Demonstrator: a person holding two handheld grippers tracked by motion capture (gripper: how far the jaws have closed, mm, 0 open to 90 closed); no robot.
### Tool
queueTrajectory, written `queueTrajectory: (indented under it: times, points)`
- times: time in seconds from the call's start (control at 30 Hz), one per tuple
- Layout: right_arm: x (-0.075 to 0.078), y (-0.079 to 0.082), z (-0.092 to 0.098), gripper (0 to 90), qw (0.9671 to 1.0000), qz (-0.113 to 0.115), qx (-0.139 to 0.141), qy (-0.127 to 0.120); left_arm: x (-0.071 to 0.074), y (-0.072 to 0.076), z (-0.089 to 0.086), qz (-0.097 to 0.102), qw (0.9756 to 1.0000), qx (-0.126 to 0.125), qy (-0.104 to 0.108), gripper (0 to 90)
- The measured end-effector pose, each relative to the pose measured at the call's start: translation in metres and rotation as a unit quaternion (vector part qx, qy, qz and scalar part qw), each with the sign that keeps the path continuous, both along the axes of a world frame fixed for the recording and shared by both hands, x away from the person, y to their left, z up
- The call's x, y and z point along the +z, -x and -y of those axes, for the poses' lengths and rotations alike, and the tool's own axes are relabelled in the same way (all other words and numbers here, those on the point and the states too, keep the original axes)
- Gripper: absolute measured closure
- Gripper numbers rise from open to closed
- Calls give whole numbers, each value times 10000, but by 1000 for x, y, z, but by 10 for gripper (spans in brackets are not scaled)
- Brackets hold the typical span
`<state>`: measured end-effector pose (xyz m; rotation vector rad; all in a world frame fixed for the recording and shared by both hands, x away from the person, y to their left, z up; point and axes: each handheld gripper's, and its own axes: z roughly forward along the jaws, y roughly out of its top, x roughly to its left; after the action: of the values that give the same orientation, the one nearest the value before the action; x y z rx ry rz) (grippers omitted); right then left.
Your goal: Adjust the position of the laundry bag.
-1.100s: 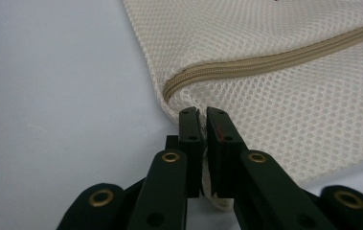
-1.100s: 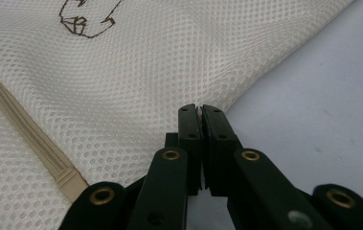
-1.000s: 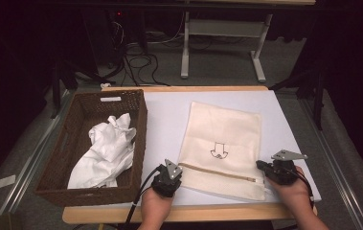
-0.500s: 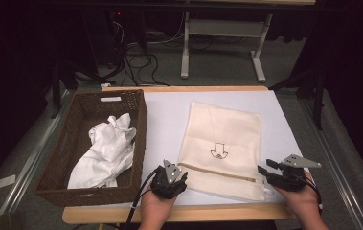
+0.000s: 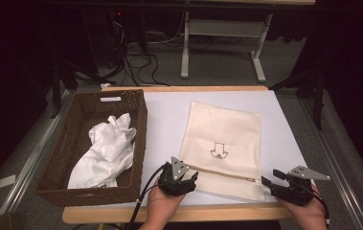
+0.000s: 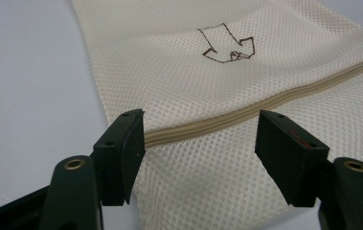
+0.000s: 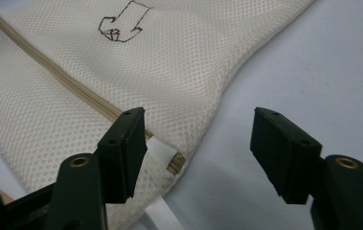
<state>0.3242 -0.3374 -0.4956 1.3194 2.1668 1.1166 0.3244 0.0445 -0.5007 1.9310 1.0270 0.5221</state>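
Fingers, left gripper view: both black fingers [image 6: 121,153] stand apart, released, having just been opening; nothing is pinched between them.
Bag, left gripper view: the cream mesh laundry bag [image 6: 208,86] lies flat under and ahead of the jaws, its tan zipper [image 6: 246,112] running across between them, the brown arrow drawing [image 6: 227,45] farther off.
Fingers, right gripper view: fingers [image 7: 124,151] spread apart, released, also just opened; bare white surface lies between them.
Bag corner, right gripper view: the bag's corner sits by the left jaw, where the zipper ends and a white tag [image 7: 162,151] pokes out beside it.
Left gripper, high view: left gripper [image 5: 185,178] rests at the bag's near left corner, at the zipper's end.
Right gripper, high view: right gripper [image 5: 274,182] sits just beside the bag's near right corner.
Bag, high view: it lies flat on the white table sheet [image 5: 164,115], right of the basket.
Basket, high view: a wicker basket [image 5: 59,163] at the table's left holds a crumpled white cloth [image 5: 105,148].
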Motion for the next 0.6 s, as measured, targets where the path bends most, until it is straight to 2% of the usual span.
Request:
queueTrajectory:
  times: [0.1,0.3,0.4,0.5,0.6]
  points:
    - [-2,0,-1,460,10000,-51,-2,79,0,-1,2,40,10000,-22,59,348]
    - [-4,0,-2,481,9999,-81,117,50,-4,-1,3,10,10000,-84,40,328]
    - [-4,0,-5,494,9996,-66,202,160,-4,0,5,-39,9999,-110,6,319]
    - [-7,-1,-6,487,9996,-238,140,113,-5,0,6,-55,9999,-103,-21,306]
    - [-9,-3,-5,537,9992,-365,135,9,-5,0,6,-51,9999,-121,-20,305]
